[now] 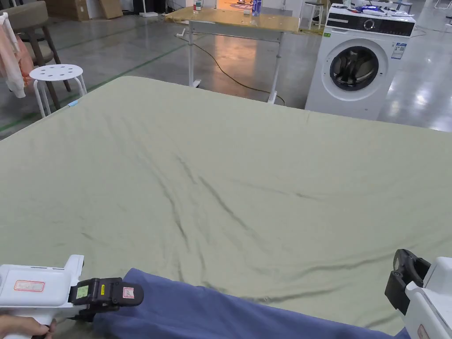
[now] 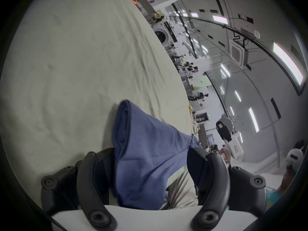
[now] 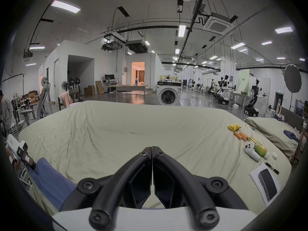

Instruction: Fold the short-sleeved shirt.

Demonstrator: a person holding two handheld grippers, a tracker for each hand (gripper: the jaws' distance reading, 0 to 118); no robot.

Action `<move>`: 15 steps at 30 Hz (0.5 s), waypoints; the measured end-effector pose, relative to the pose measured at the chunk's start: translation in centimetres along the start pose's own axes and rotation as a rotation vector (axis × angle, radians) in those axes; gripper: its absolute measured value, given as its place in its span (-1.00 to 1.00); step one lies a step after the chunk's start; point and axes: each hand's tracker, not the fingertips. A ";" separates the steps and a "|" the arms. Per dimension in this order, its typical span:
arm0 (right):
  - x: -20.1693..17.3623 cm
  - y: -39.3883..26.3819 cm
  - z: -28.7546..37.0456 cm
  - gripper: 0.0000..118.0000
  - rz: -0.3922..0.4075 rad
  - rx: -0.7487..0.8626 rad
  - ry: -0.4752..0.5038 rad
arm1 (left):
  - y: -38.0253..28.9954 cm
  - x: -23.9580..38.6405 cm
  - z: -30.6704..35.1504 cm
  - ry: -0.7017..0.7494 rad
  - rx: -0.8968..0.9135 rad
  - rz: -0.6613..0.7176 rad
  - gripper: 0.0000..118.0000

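This is a large robotics lab or test hall staged like a home. A bed (image 3: 126, 134) with a green sheet lies ahead of the tongs, with a washing machine (image 3: 169, 93) beyond it. Farther right stand humanoid robots (image 3: 224, 91) on wheeled bases. Overhead run bare ducts (image 3: 136, 45) and strip lights (image 3: 181, 30).
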 end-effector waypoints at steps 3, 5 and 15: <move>0.0 -0.2 -0.1 -1.00 -0.001 -0.006 0.002 | 0.3 0.0 -0.7 0.011 0.016 0.003 0.20; 0.0 -0.3 -0.2 -1.00 -0.004 -0.011 0.004 | -1.0 1.5 -2.0 0.043 0.025 -0.011 0.00; 0.2 -0.5 -0.4 -1.00 -0.021 -0.024 0.008 | -1.8 2.0 -2.7 0.153 0.076 -0.033 -0.89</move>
